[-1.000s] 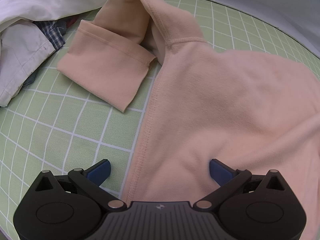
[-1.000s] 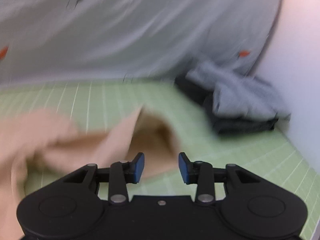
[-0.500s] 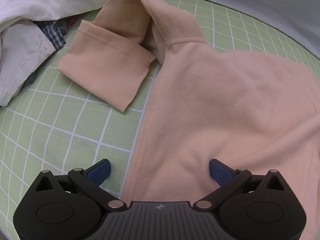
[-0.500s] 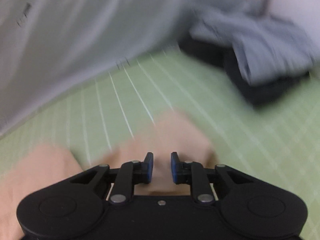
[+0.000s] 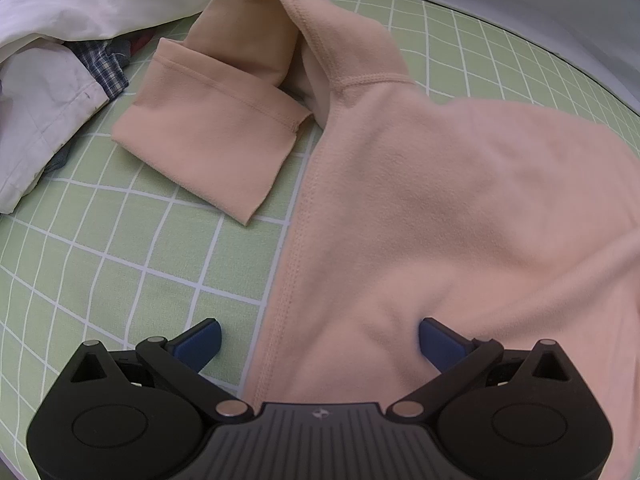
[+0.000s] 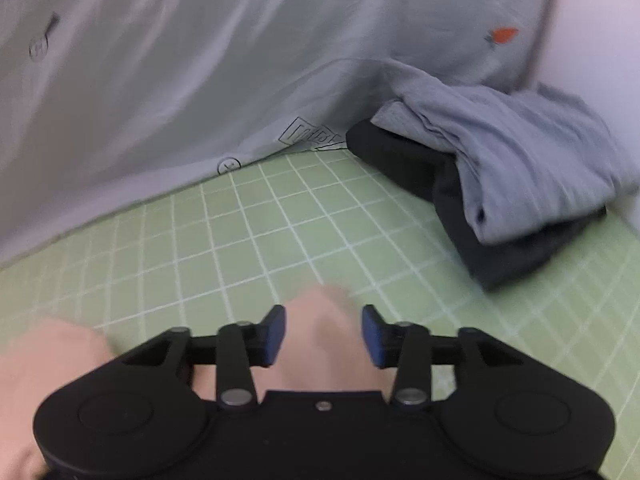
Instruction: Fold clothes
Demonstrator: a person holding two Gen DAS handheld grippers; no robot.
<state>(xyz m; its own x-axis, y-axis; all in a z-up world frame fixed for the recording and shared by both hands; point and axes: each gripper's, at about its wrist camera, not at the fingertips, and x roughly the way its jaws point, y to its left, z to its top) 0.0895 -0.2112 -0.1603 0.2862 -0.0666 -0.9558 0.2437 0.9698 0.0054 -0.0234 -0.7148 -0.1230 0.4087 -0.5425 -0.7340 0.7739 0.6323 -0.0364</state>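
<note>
A white crumpled shirt and a folded grey-and-black clothes pile lie nearby on the green checked sheet, where the soft peach fleece top sits between the wide-spread left gripper and under the opening right gripper.

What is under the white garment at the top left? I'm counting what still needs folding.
A blue plaid cloth and a bit of red fabric poke out from under the white garment. How far they extend, or what else lies beneath, is covered.
</note>
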